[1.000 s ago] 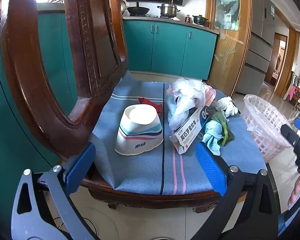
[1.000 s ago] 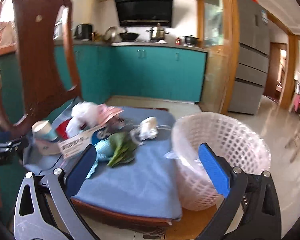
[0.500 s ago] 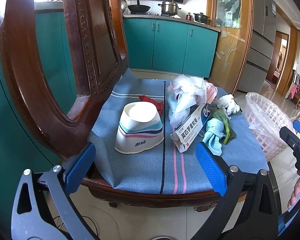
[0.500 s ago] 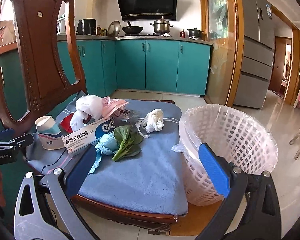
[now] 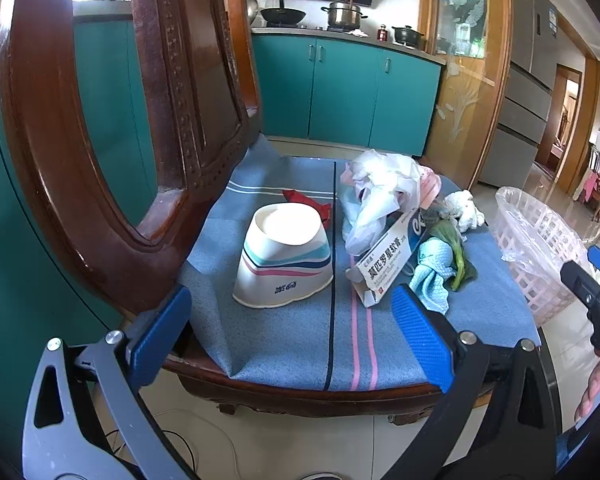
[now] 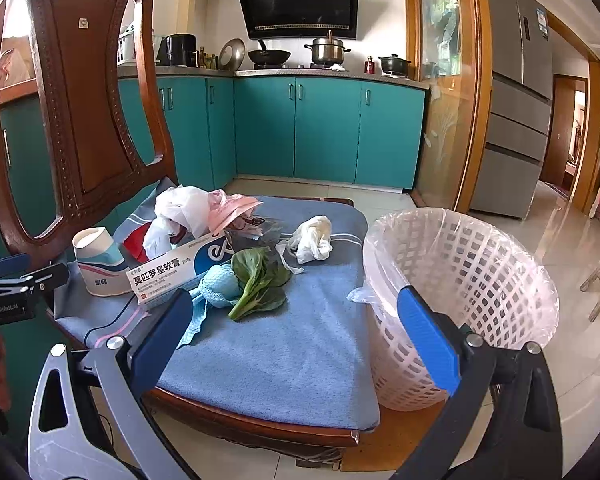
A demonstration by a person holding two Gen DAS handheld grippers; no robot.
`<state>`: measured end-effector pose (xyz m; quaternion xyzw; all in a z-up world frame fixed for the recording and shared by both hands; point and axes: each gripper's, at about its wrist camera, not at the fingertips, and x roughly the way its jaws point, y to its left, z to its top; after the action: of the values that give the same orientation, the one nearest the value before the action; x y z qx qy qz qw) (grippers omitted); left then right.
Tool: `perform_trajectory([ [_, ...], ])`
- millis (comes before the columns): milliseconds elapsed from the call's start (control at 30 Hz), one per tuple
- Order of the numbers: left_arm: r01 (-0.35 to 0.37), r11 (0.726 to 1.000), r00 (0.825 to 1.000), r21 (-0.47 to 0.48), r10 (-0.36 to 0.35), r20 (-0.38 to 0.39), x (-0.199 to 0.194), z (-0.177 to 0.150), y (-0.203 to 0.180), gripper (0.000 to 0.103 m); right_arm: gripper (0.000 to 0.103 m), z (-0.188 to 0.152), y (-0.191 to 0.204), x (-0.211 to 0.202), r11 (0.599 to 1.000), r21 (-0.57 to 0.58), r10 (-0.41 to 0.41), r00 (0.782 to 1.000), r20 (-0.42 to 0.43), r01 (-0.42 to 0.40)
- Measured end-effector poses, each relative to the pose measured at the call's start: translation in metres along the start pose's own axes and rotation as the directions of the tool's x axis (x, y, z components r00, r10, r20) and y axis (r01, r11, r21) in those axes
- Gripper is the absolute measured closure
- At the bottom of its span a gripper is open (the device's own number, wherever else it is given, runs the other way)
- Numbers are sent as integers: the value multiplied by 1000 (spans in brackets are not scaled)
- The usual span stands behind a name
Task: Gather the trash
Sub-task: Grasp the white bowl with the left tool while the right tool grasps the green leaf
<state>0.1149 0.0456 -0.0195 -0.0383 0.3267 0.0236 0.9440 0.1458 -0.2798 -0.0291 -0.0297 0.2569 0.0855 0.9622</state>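
Observation:
Trash lies on a blue cushion on a wooden chair. There is an upturned paper bowl, an ointment box, crumpled white plastic, a light blue cloth, a green leaf and a white wad. A lined white basket stands to the right of the cushion. My left gripper is open before the bowl. My right gripper is open in front of the cushion, empty.
The tall carved chair back rises at the left. Teal kitchen cabinets and a steel fridge stand behind. Tiled floor lies to the right of the basket.
The right wrist view has steadied and moved slightly closer to the cushion and basket. The left view has hardly changed. Both grippers stay open.

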Motion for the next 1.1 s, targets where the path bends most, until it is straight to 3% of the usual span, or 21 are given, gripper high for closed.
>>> perform_trajectory([
  [267,-65,997,998,-45,64,-20,38,19,3,4,3,-1,6,5,1000,-7,14,1000,-15,-14],
  [333,-125,990,992,-63,125,0,45,21,-1,3,3,-1,5,9,1000,1,18,999,-27,-18],
  [400,-90,995,996,-33,90,0,51,24,-9,3,3,-1,4,14,999,23,31,998,-45,-30],
  [467,-114,993,993,8,114,-15,60,26,-18,3,3,-1,5,20,999,34,36,997,-62,-34],
  [667,-150,988,988,-21,150,-23,77,33,-20,3,3,3,14,50,997,58,67,989,-132,-60],
  [733,-154,987,988,-37,153,-29,83,35,-16,3,4,5,15,69,997,75,45,984,-174,-32],
  [900,-152,987,988,-48,150,-35,93,38,-10,3,25,2,10,113,992,123,24,958,-284,11],
  [1100,-142,990,990,-24,141,-30,98,40,-14,3,33,1,23,142,996,71,-19,945,-328,44],
])
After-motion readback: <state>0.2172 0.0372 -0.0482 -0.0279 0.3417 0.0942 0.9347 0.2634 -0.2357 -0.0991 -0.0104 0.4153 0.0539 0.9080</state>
